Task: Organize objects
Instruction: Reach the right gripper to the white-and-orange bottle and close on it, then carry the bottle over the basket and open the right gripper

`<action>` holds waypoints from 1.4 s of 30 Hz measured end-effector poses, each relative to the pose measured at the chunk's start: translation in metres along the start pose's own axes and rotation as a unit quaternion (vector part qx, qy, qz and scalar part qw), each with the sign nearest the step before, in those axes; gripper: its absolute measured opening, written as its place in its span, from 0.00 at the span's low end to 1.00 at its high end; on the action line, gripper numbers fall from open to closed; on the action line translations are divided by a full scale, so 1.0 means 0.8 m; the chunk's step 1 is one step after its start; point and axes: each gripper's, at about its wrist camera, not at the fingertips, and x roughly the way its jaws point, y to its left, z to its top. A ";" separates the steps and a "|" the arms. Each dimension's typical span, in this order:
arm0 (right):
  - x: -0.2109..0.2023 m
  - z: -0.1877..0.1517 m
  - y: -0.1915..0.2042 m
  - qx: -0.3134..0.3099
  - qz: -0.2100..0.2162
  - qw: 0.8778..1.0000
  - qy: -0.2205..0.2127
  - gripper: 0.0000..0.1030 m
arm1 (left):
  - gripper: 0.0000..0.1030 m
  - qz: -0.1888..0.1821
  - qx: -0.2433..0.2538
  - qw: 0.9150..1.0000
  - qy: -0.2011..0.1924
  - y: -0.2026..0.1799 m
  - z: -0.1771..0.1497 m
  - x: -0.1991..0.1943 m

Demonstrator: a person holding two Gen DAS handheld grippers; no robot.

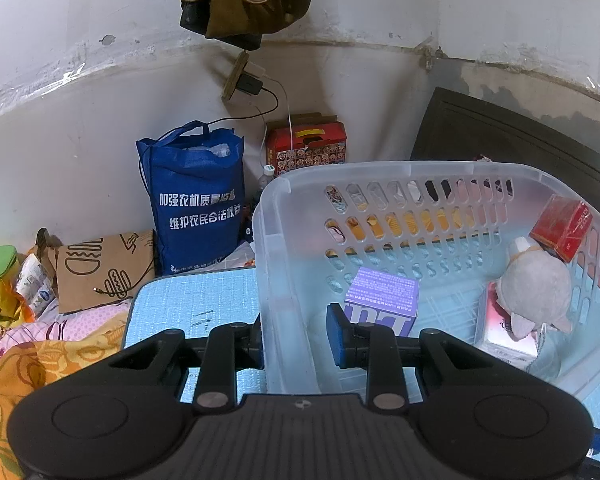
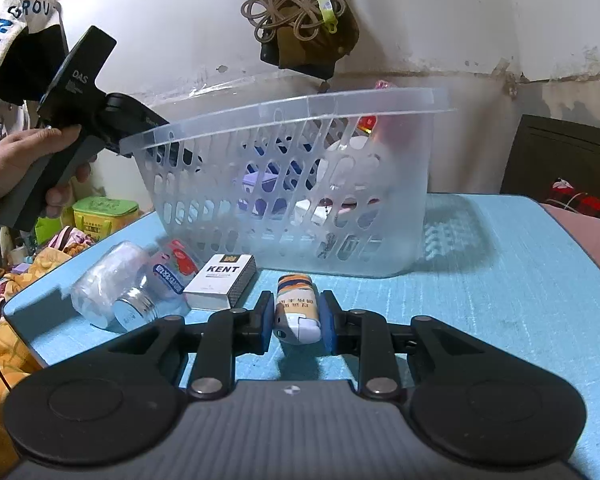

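Note:
A clear plastic basket (image 1: 284, 216) stands on the blue table. It holds a purple box (image 1: 382, 300), a grey plush toy (image 1: 536, 292), a red box (image 1: 562, 222) and a pink packet (image 1: 508, 340). My left gripper (image 1: 296, 338) straddles the basket's left wall, one finger inside and one outside, with a gap on both sides of the wall. In the right wrist view the basket (image 2: 300, 184) is tilted. My right gripper (image 2: 296, 320) is shut on a small white and orange bottle (image 2: 298, 308) lying on the table in front of the basket.
A white KENT box (image 2: 220, 280), a clear jar (image 2: 112, 284) and a plastic packet (image 2: 172, 272) lie left of the bottle. Off the table's far left edge stand a blue bag (image 1: 196, 200), a brown paper bag (image 1: 100, 268) and a red carton (image 1: 306, 146).

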 end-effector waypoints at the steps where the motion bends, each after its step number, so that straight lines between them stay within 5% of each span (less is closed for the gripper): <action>1: -0.001 0.001 -0.001 0.000 0.001 1.000 -0.001 0.27 | 0.31 0.000 0.000 1.000 0.000 0.000 0.000 0.000; 28: -0.036 0.020 0.002 -0.004 0.004 0.999 -0.031 0.27 | 0.31 0.000 0.000 1.000 0.000 0.000 0.000 0.000; 42: -0.103 0.144 0.028 -0.061 0.024 0.988 -0.137 0.27 | 0.31 -0.007 -0.002 1.000 0.002 0.002 -0.002 0.002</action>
